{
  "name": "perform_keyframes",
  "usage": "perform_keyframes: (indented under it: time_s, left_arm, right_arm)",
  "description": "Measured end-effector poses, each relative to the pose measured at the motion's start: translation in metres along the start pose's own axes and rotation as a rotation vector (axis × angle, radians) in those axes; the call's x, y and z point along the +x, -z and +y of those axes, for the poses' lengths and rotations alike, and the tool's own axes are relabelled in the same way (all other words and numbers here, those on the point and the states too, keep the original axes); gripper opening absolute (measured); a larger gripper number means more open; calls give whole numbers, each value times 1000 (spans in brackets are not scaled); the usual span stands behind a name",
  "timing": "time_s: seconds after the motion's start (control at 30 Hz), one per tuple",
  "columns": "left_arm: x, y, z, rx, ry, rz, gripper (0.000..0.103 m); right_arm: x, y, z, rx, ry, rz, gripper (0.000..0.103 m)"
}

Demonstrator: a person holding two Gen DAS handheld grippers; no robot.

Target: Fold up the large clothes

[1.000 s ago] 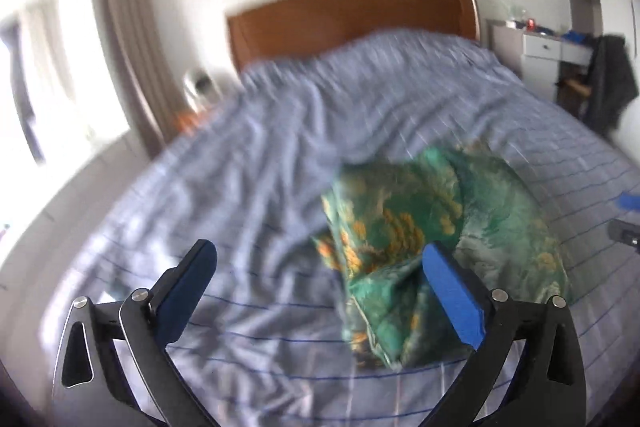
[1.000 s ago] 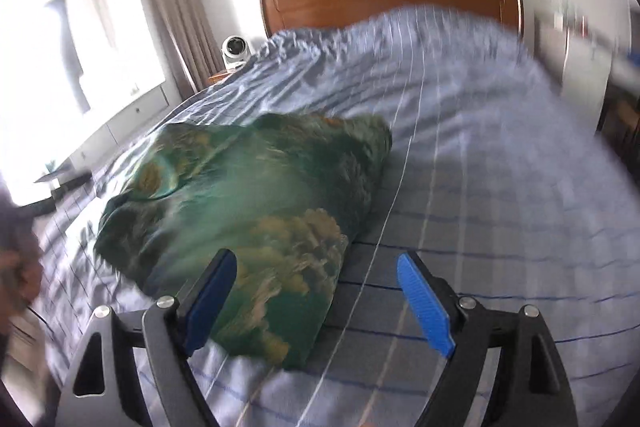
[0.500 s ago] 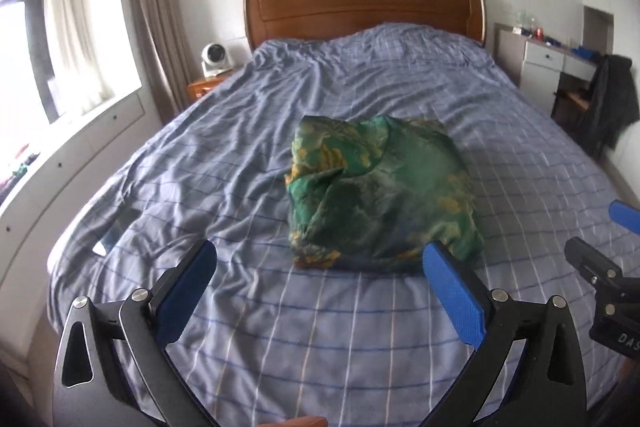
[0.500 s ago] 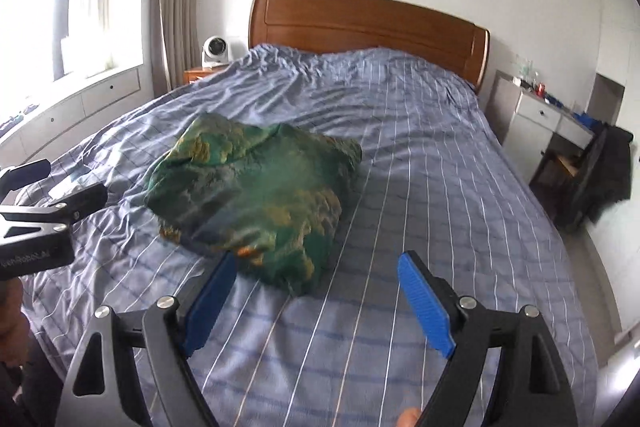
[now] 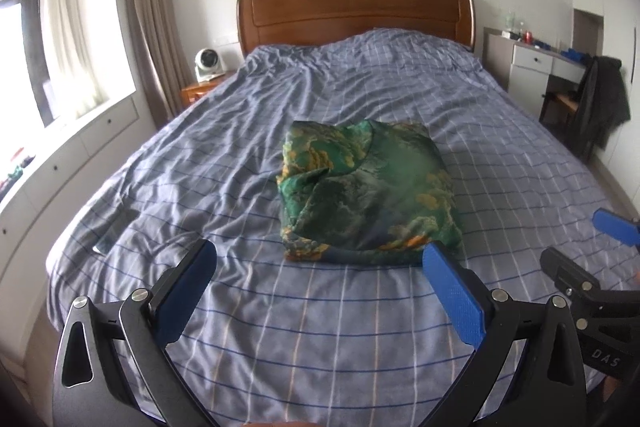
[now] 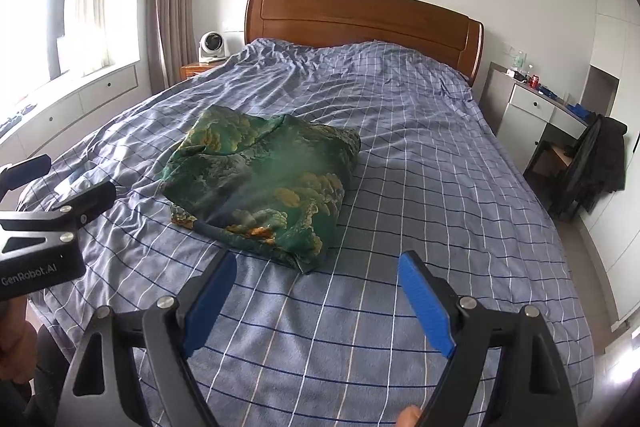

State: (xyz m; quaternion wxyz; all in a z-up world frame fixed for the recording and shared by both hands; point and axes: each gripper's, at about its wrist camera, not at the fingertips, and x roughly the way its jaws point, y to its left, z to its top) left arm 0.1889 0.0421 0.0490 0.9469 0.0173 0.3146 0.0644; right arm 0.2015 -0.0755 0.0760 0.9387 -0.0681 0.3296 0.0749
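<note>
Bed: folded green garment, phone far left.

Home bedroom: bed, wooden headboard

Right gripper in left wrist view: running off the right edge; only one blue pad and a black finger showing; body lettering cut short
Left gripper in right wrist view: being cropped by the left edge; far finger partly out of frame
Green garment: underside and inner folds lying hidden; kind of garment staying unclear
Flat dark object on the bedspread: sitting too small to identify
Desk clutter: showing a red can; other items too small to tell
Hand at the left edge: being cropped; mostly behind the gripper body
Fingertip at the bottom edge: just peeking in
</note>
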Motion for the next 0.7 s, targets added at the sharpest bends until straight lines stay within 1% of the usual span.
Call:
perform_keyframes:
  time_s: [0.1, 0.43, 0.47, 0.6, 0.7]
  left_arm:
    - [0, 0, 0, 12, -17, -5, 103]
    - [-4, -2, 2, 0, 23, -3, 103]
    - [-5, -1, 2, 2, 39, -9, 103]
    - [-14, 4, 2, -17, 63, -65, 103]
    - [-21, 5, 0, -14, 62, -99, 103]
  right_arm:
    - [0, 1, -2, 10, -3, 5, 85]
    - [-5, -4, -4, 28, -10, -4, 85]
    - [-5, -4, -4, 29, -10, -1, 85]
    - [-4, -3, -4, 34, -12, 10, 85]
    - [-5, -2, -4, 34, -12, 10, 85]
